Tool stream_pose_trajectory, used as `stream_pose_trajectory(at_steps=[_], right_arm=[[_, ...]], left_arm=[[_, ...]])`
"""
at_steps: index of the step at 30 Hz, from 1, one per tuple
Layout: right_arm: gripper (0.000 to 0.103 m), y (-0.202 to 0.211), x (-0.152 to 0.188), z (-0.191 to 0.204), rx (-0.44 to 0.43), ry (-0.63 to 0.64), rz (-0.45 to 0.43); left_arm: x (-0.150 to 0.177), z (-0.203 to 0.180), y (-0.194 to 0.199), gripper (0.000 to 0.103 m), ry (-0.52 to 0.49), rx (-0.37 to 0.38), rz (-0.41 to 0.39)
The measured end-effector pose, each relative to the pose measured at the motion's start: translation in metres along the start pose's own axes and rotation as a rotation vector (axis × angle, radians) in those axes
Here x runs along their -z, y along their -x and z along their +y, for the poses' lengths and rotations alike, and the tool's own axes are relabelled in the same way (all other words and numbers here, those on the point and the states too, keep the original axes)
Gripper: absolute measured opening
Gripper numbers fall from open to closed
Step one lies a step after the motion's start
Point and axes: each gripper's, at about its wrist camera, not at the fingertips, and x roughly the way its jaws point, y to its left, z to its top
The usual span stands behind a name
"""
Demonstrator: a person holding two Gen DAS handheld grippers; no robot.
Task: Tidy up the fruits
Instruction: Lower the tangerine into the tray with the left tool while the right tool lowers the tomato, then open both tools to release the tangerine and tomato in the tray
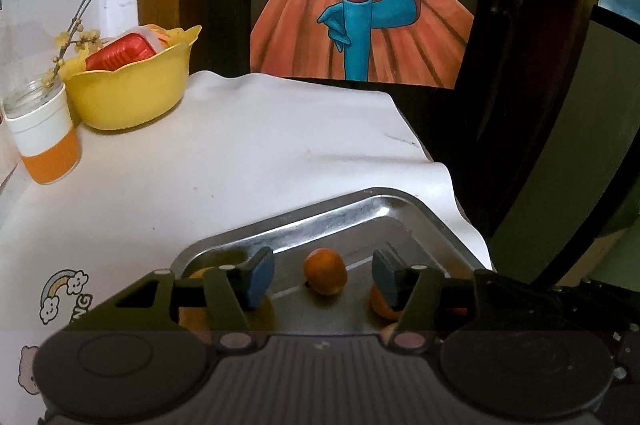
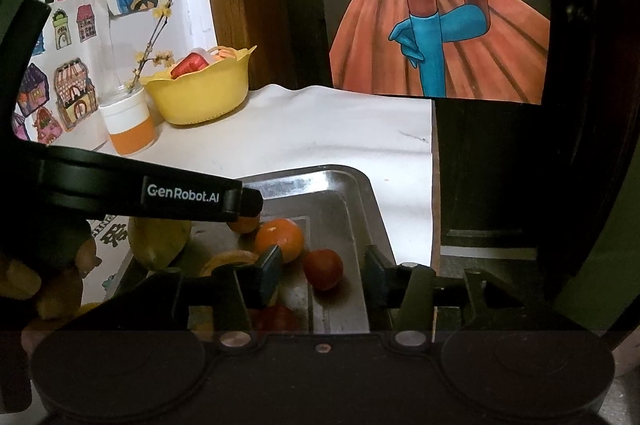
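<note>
Fruits [image 2: 279, 239] crowd the steel tray [image 2: 360, 209], partly hidden behind both tools [image 1: 323, 279] [image 2: 322, 275], each spread apart and empty.

Shiny metal tray [image 1: 436, 221], smooth tablecloth [image 1: 248, 153]

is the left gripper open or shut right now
Open. The left gripper has its two blue pads spread wide apart over the metal tray, with a small orange fruit between them, untouched.

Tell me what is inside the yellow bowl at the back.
In the yellow bowl a red ridged package lies on top, with pale wrappers behind. Its wall hides whatever lies deeper.
</note>
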Motion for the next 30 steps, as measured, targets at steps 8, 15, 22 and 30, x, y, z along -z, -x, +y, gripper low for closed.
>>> stream_pose_trajectory(at_steps=[8, 15, 22, 30], right_arm=[[0.083, 0.004, -0.001, -0.003, 0.027, -0.017, -0.021], [0.094, 0.006, -0.001, -0.002, 0.027, -0.015, -0.031], [0.102, 0.008, 0.000, -0.001, 0.034, -0.017, -0.041], [0.102, 0.010, 0.000, -0.002, 0.030, -0.023, -0.041]], left_arm=[[0.000, -0.001, 0.008, 0.084, 0.001, -0.020, -0.049], [-0.001, 0.005, 0.015, 0.094, 0.036, -0.033, -0.072], [-0.002, 0.008, 0.023, 0.102, 0.055, -0.039, -0.099], [0.000, 0.010, 0.030, 0.102, 0.073, -0.052, -0.107]])
